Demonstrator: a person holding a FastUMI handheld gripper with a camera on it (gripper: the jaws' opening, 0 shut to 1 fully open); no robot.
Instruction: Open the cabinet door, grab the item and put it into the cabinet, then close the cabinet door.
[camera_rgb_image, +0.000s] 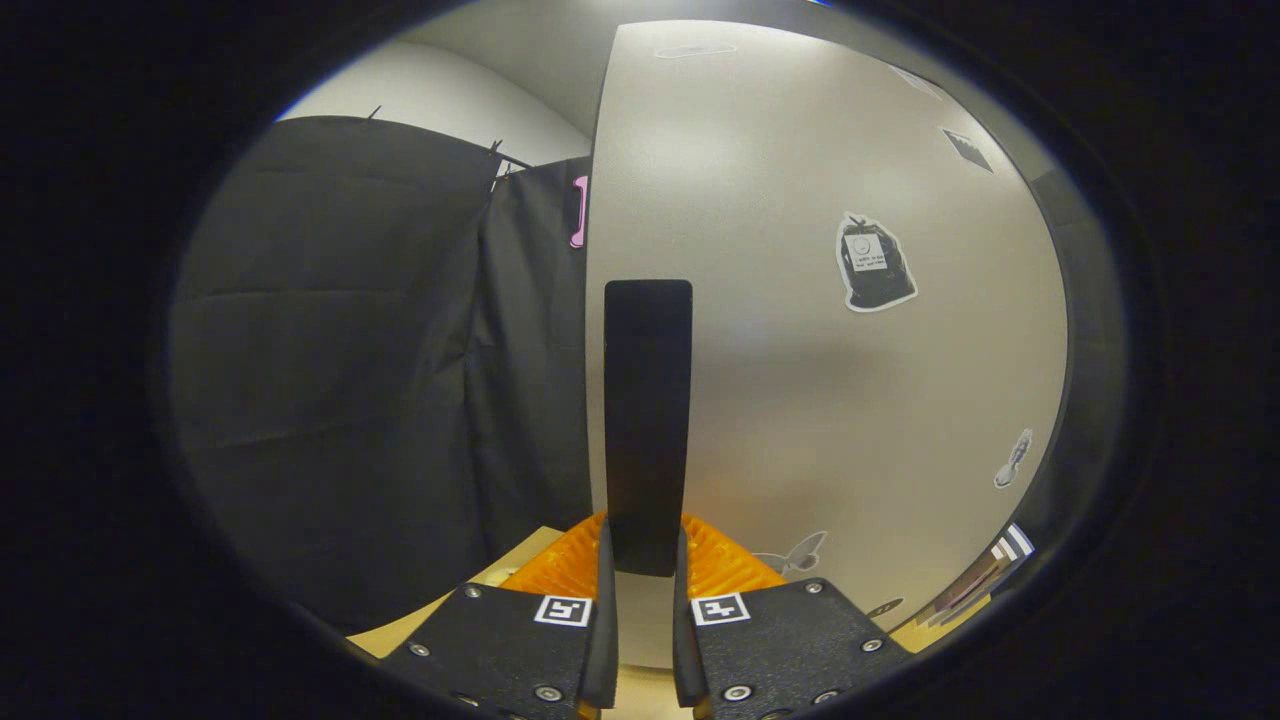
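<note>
**Risk: grip slipping off the door handle**

I have the gripper (645, 590) closed narrow on the black handle (647, 400) of the cabinet door (800, 350), both fingers pressing its lower end. Pulling off-axis may slide them off it. The item cannot be located.

Black cloth wall (340, 380) hangs beside a tan tabletop (400, 632).
</note>
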